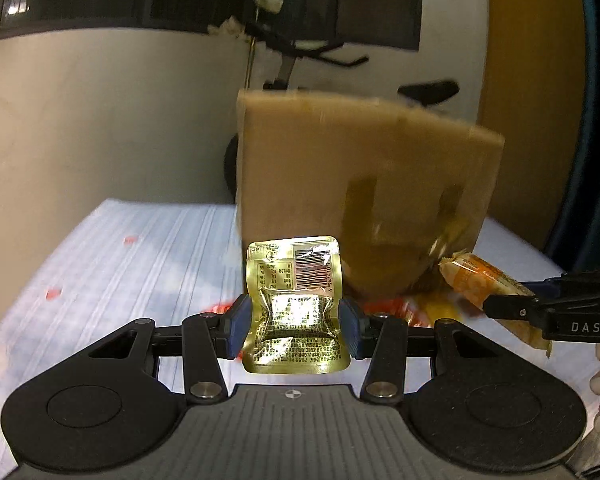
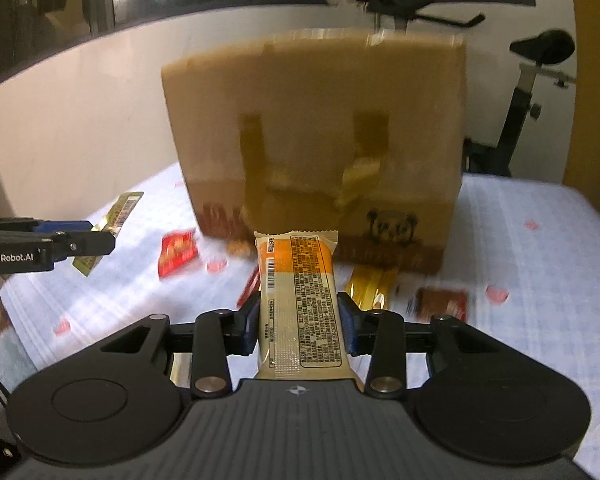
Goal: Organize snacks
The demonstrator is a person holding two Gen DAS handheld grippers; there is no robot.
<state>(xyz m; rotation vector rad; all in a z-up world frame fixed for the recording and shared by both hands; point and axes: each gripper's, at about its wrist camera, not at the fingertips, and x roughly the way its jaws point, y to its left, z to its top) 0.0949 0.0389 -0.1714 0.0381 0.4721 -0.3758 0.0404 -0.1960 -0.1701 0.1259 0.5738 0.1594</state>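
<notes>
Facing the box (image 2: 316,148), a gold sachet (image 1: 296,304) and orange bar (image 2: 300,304) are clamped in left tongs (image 1: 296,320) and right tongs (image 2: 300,320); several snacks (image 2: 178,256) remain scattered on the table (image 2: 540,280).

A cardboard box (image 2: 316,152) stands on a cloth-covered table (image 2: 540,280), toward its far edge, with an exercise bike (image 2: 540,92) behind it by the wall. Before the box, loose snack packets lie on the cloth: one (image 2: 178,252) toward the left, a wrapped stick (image 2: 374,284) near the middle, another packet (image 2: 444,300) further right. Above them, the left gripper (image 1: 296,316) holds a foil packet (image 1: 296,304), and the right gripper (image 2: 298,320) a long bar (image 2: 300,300).
</notes>
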